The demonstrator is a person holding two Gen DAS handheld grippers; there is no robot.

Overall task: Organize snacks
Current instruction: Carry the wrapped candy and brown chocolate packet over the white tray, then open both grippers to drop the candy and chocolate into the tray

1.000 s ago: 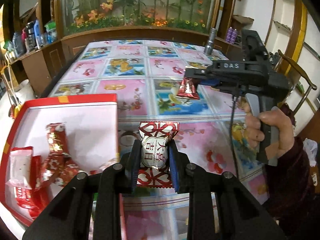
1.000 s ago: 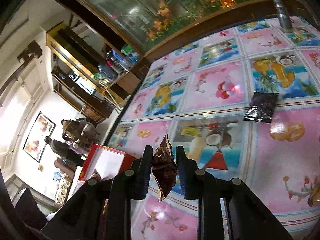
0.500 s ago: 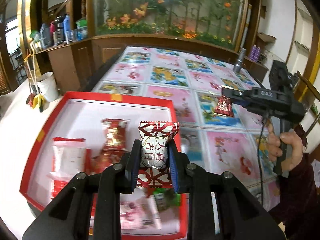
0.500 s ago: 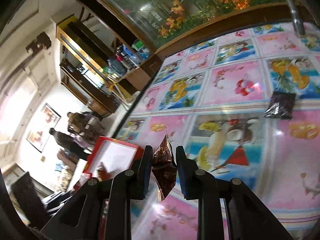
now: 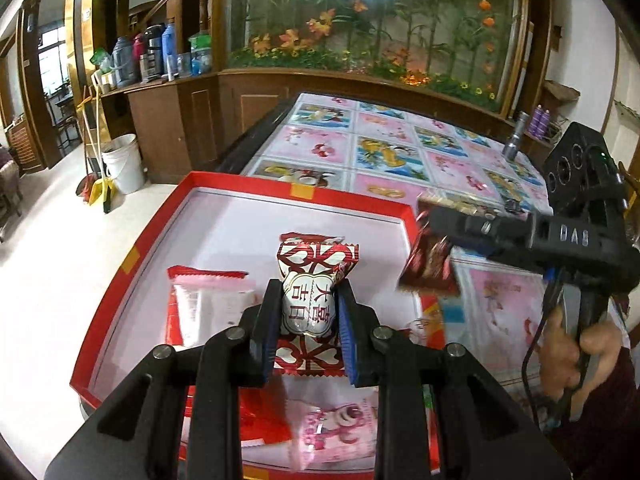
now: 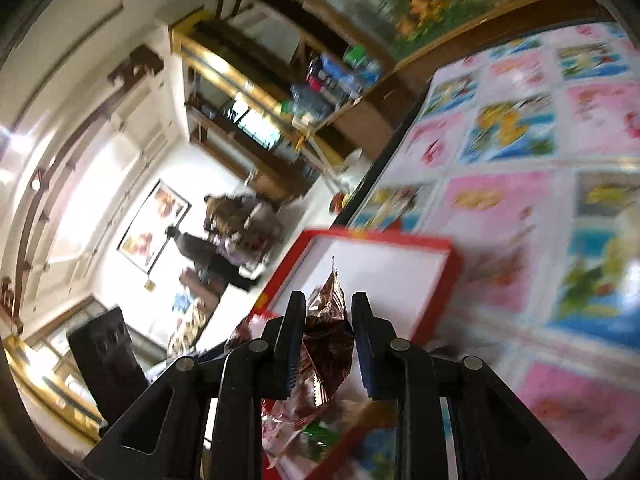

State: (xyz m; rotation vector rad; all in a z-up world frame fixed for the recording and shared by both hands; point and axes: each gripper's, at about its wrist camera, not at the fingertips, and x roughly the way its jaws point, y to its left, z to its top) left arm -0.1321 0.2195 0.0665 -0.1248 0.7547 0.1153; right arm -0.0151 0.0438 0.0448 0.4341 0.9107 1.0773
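Note:
My left gripper (image 5: 307, 316) is shut on a red and white candy packet (image 5: 310, 300) and holds it above the red box with a white floor (image 5: 224, 232). My right gripper (image 6: 326, 332) is shut on a dark red foil snack (image 6: 326, 340); in the left wrist view that right gripper (image 5: 434, 236) holds the snack (image 5: 430, 264) over the box's right rim. The box (image 6: 384, 264) holds a white and red packet (image 5: 212, 304), a pink bear packet (image 5: 336, 428) and other red wrappers.
The box sits at the near left corner of a table with a pink and blue picture cloth (image 5: 400, 152). A metal cylinder (image 5: 516, 136) stands at the far right. A white bucket (image 5: 122, 168) stands on the floor to the left. Wooden cabinets line the back.
Both grippers have moved left toward the box with their snacks. The left gripper's packet is now over the box's middle, and the right gripper's snack has reached the box's right rim.

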